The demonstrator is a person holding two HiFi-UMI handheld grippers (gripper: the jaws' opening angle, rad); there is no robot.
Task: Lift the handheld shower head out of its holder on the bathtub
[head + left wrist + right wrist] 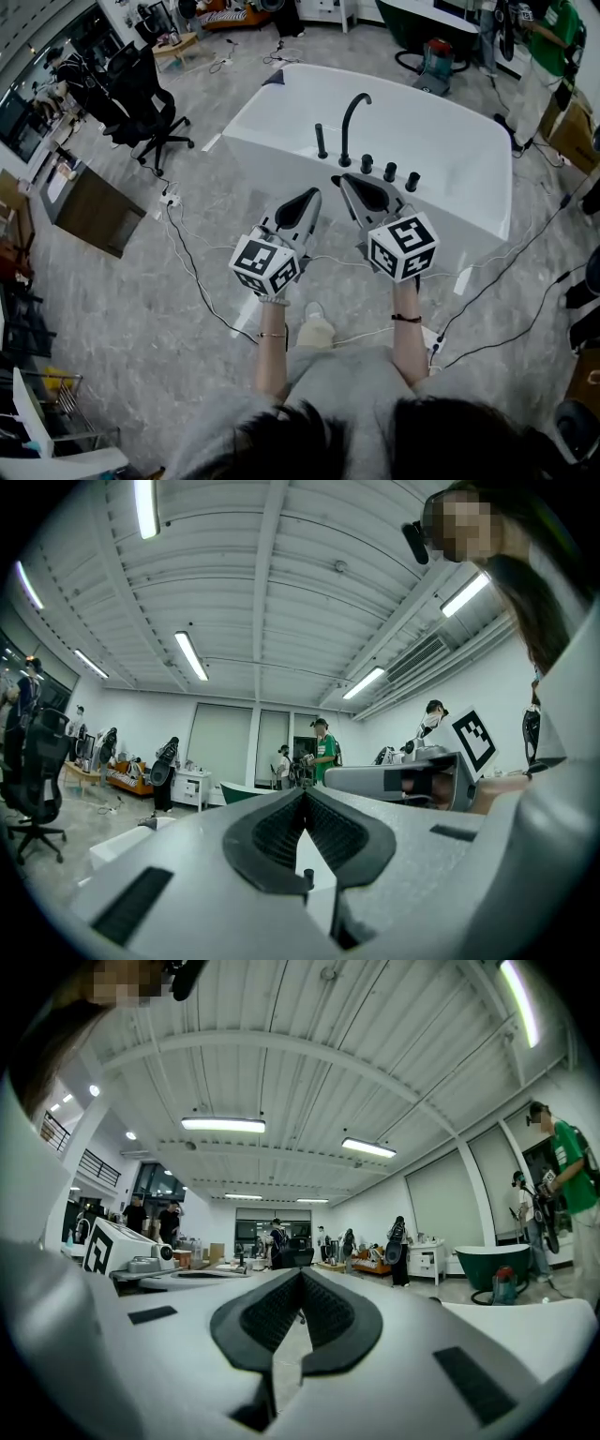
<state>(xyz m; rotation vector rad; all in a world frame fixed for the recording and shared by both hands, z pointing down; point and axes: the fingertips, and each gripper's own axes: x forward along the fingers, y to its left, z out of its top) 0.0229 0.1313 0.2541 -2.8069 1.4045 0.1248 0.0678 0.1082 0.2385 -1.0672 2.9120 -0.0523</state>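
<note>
both grippers are held level over the floor on the near side of the white bathtub (281, 122), side by side. the left gripper (313, 195) has its jaws closed tip to tip with nothing between them, plain in the left gripper view (305, 792). the right gripper (339, 179) is the same, its ribbed pads (272, 1312) meeting at the tips and gripping nothing (301, 1275).

the handheld shower head (322, 141) is a slim black wand standing upright in its holder on the tub's near ledge. it is just left of the black gooseneck spout (352, 122), with three black knobs (389, 172) in a row to the right. both grippers are short of it and touch nothing.

a black office chair (150, 103) stands on the floor far left, and cables (192, 272) trail across the grey floor.
</note>
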